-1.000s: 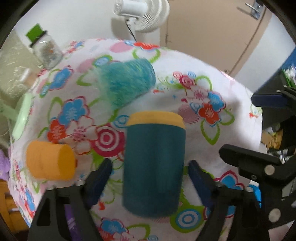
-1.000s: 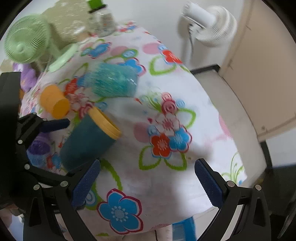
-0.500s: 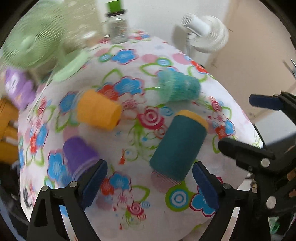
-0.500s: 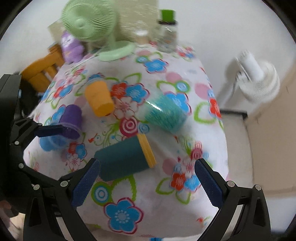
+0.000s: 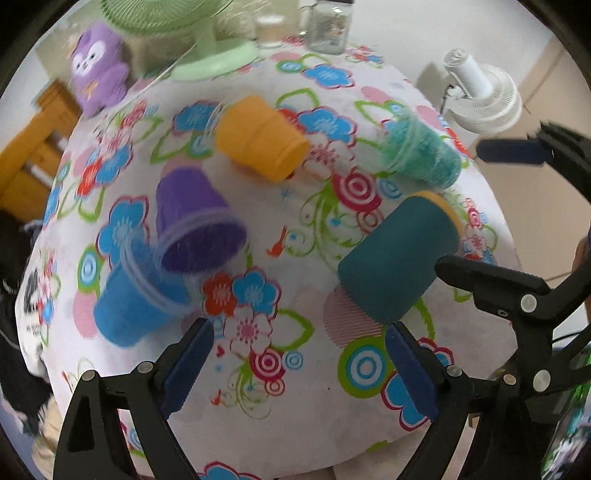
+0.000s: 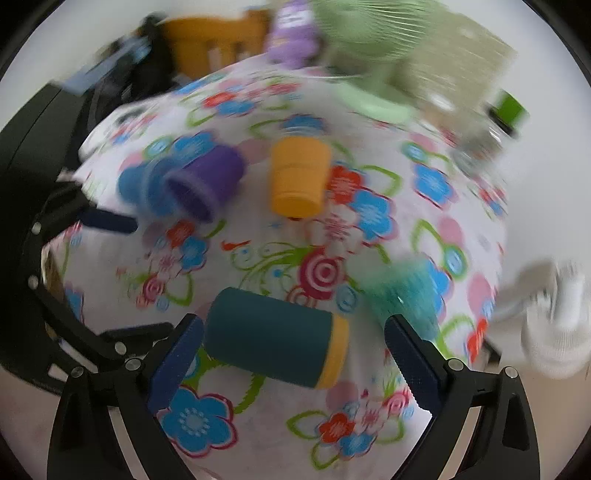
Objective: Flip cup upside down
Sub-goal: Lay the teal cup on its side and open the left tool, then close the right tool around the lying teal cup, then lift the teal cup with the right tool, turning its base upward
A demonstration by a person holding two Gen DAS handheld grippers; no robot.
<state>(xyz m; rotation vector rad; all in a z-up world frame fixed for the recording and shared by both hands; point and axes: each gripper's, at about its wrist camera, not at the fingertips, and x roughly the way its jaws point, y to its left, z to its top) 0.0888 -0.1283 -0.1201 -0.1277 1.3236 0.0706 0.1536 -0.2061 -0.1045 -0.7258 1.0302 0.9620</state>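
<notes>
Several cups lie on their sides on the flowered tablecloth (image 5: 258, 350). A dark teal cup with a yellow rim (image 5: 397, 258) lies nearest; it shows in the right wrist view (image 6: 277, 349) too. An orange cup (image 5: 260, 138) (image 6: 297, 181), a purple cup (image 5: 195, 225) (image 6: 207, 181), a blue cup (image 5: 136, 299) (image 6: 138, 184) and a fuzzy turquoise cup (image 5: 421, 151) (image 6: 402, 295) lie around it. My left gripper (image 5: 299, 369) is open and empty, just left of the teal cup. My right gripper (image 6: 291, 365) is open, with the teal cup between its fingers, apart from both.
A green desk fan (image 5: 207, 48), a purple plush toy (image 5: 98, 70) and a glass jar (image 5: 328, 26) stand at the table's far side. A white floor fan (image 5: 480, 96) stands beyond the right edge. An orange wooden chair (image 5: 26, 158) is at the left.
Both grippers have swung left, bringing the purple and blue cups into view. The teal cup now lies between the right gripper's fingers. The right view is blurred by motion.
</notes>
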